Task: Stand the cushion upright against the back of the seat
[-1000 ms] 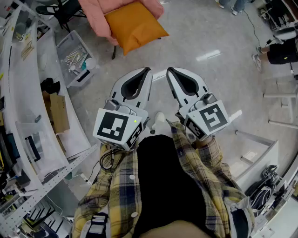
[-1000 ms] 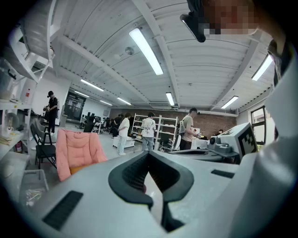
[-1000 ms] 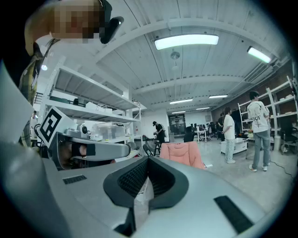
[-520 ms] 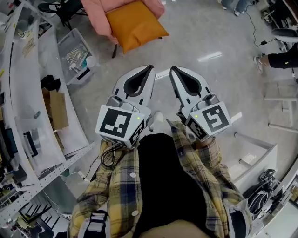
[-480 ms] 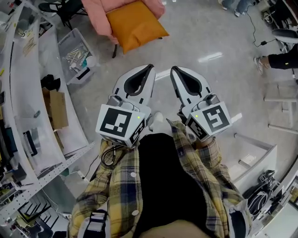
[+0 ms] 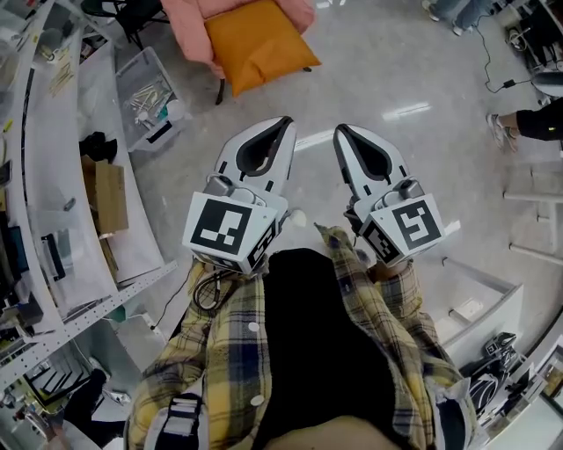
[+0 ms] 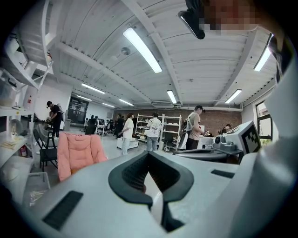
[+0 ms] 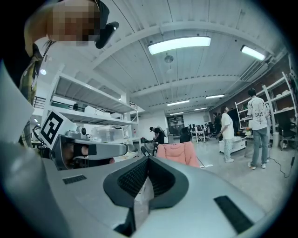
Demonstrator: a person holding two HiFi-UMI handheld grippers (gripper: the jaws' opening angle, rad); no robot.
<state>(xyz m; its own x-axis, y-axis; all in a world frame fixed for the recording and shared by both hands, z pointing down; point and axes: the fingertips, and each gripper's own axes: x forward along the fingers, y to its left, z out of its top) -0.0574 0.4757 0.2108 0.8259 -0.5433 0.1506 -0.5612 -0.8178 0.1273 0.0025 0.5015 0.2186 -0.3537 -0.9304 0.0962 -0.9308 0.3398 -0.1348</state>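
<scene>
Both grippers sit at centre frame, just beyond the person's plaid shirt point(image 6: 220, 352). The left gripper point(image 6: 280, 132) and right gripper point(image 6: 341, 134) each have jaws pressed together on nothing. Well apart, at upper left, the orange cushion point(image 6: 255, 39) lies flat on the pink seat point(image 6: 189, 22). The approach comes first, I judge; part the jaws before arriving, then pinch the cushion's near edge.

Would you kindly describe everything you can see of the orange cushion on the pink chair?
The orange square fabric cushion looks soft and plump, with pointed corners. It lies flat, not upright, on the seat of the pink padded chair, its near corner overhanging the seat's front. Only the chair touches it.
</scene>
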